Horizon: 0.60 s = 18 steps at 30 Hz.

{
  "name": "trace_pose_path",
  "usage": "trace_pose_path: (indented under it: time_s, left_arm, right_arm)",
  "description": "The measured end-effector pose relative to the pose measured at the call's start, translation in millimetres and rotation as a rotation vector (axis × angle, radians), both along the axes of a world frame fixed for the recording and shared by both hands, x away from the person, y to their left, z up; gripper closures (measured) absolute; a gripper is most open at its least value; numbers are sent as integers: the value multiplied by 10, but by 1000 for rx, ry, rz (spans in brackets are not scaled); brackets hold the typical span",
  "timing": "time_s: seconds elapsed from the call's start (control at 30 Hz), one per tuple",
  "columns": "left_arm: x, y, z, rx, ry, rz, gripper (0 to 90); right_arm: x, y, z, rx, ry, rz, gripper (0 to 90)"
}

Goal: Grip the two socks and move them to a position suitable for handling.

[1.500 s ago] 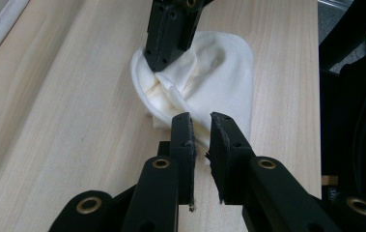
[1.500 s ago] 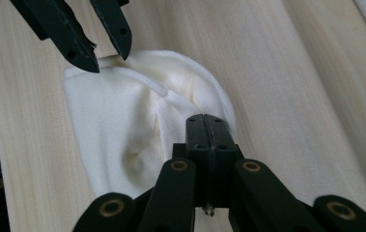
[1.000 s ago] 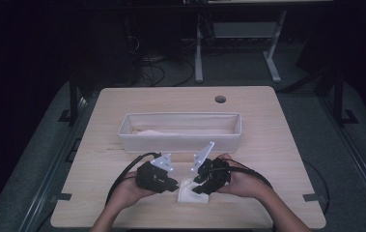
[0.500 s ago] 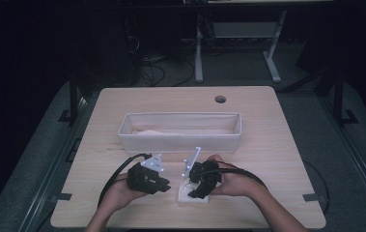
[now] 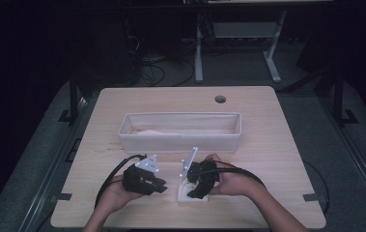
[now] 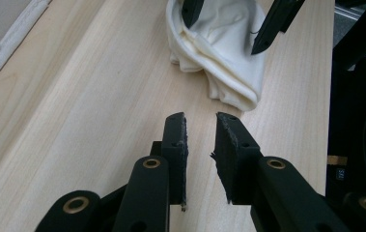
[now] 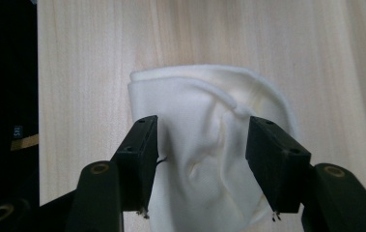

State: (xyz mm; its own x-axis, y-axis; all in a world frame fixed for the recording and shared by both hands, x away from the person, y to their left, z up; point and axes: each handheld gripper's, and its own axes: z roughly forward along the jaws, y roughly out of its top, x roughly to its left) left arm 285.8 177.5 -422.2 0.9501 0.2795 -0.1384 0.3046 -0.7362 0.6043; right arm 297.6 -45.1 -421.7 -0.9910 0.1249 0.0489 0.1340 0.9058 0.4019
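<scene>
Right hand-held gripper (image 7: 197, 169) just opened wide, straddling cream cloth (image 7: 209, 159) bunched on surface (image 5: 277, 145), apparently releasing it; left hand-held gripper (image 6: 201, 128) empty beside it, jaws narrowly parted, opening slightly.

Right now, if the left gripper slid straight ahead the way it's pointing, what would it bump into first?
Probably the folded white cloth. The left gripper points along bare table toward it, jaws slightly apart and holding nothing. The right gripper sits over that cloth, so it would come next. Depth is hard to judge.
</scene>
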Motion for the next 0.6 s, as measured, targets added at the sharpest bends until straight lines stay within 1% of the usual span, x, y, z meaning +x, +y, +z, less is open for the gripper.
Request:
trace_pose_path:
  time_s: [0.03, 0.1, 0.2, 0.23, 0.27, 0.3, 0.37, 0.47, 0.6]
  left_arm:
    - [1, 8, 2, -3, 0, 1, 740]
    - [-4, 22, 9, -7, -1, 5, 739]
    - [-4, 34, 14, -9, -4, 6, 733]
    - [-2, 54, 23, -16, -6, 10, 733]
    - [-2, 54, 23, -16, -6, 10, 733]
    - [-2, 62, 28, -18, -7, 11, 733]
    - [0, 83, 35, -20, -7, 14, 732]
    - [1, 104, 40, -24, -8, 21, 726]
    - [5, 132, 46, -26, -12, 24, 725]
  right_arm:
    - [5, 1, 10, 0, -3, 3, 442]
    - [6, 7, 16, -14, -14, 1, 437]
    - [13, 17, -2, -26, -9, 4, 433]
    - [15, 33, -39, -45, -13, 7, 427]
    - [15, 33, -39, -45, -13, 7, 427]
    - [12, 48, -59, -56, -12, 9, 423]
    - [10, 60, -72, -58, -18, 12, 419]
    - [13, 70, -96, -69, -11, 10, 419]
    - [0, 84, -117, -80, -22, 18, 419]
